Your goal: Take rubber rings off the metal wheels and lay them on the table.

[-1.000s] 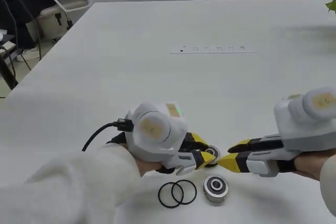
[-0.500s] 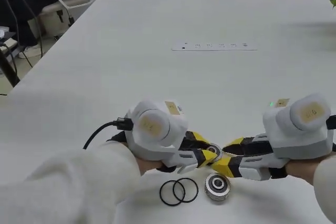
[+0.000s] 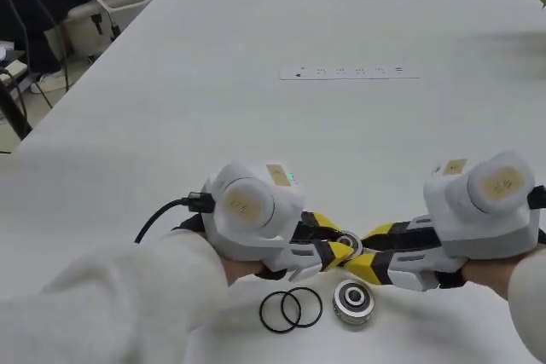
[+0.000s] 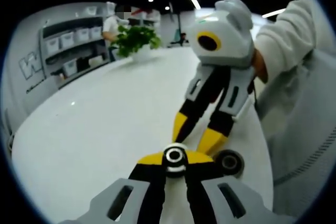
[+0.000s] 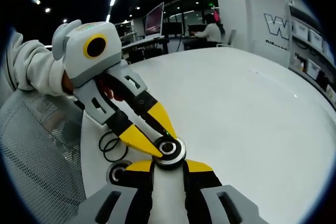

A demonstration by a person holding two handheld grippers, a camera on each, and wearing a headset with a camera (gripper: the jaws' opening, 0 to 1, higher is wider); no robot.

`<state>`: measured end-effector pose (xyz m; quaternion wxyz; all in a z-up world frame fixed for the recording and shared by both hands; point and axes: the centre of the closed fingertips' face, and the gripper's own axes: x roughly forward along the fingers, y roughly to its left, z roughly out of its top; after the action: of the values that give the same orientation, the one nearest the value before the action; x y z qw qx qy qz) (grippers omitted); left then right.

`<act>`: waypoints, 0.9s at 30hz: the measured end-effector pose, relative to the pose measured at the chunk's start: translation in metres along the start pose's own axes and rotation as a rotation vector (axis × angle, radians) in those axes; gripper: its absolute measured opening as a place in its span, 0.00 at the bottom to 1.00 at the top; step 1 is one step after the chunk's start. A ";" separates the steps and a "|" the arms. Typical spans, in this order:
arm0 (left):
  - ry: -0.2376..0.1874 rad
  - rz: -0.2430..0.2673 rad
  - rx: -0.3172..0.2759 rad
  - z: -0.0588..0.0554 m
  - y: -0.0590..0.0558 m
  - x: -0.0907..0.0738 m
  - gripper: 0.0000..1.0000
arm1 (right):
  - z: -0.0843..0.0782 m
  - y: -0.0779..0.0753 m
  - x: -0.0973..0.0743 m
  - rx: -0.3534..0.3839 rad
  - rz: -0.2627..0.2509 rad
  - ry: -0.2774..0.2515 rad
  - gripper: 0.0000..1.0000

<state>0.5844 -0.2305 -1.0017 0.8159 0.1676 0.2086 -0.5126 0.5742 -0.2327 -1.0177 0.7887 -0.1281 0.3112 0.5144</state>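
I see the broad white surface point(image 3: 256, 125) running away from me, with both tools low and close in front of me. My white, black and yellow left tool point(image 3: 335, 253) is clamped tight on a small round metal wheel point(image 4: 175, 157) with a dark band round its rim, pinched between the yellow tips. My matching right tool point(image 3: 365, 262) meets it nose to nose, jaws partly parted, tips right at that wheel, gripping nothing. A 2nd, bare silver metal wheel point(image 3: 352, 300) lies flat just below them. 2 thin black rubber rings point(image 3: 290, 309) lie overlapping beside it, to its left.
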 end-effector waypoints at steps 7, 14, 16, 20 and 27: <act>0.000 0.000 0.001 0.000 0.000 0.000 0.14 | -0.001 0.000 -0.001 0.023 0.003 0.003 0.18; 0.000 0.000 -0.001 0.000 0.000 0.000 0.14 | 0.003 0.001 0.001 0.032 -0.001 -0.020 0.23; 0.000 0.001 0.000 0.000 0.000 0.000 0.14 | 0.001 0.002 0.002 0.012 0.000 -0.010 0.21; 0.001 0.000 0.001 0.000 0.000 0.000 0.14 | 0.001 0.002 0.001 -0.004 0.004 -0.003 0.19; 0.003 0.006 0.003 0.000 0.001 0.000 0.14 | -0.002 0.001 -0.002 -0.032 0.009 0.015 0.14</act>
<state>0.5852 -0.2306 -1.0014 0.8170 0.1704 0.2085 -0.5100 0.5719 -0.2345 -1.0181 0.7819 -0.1431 0.3095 0.5218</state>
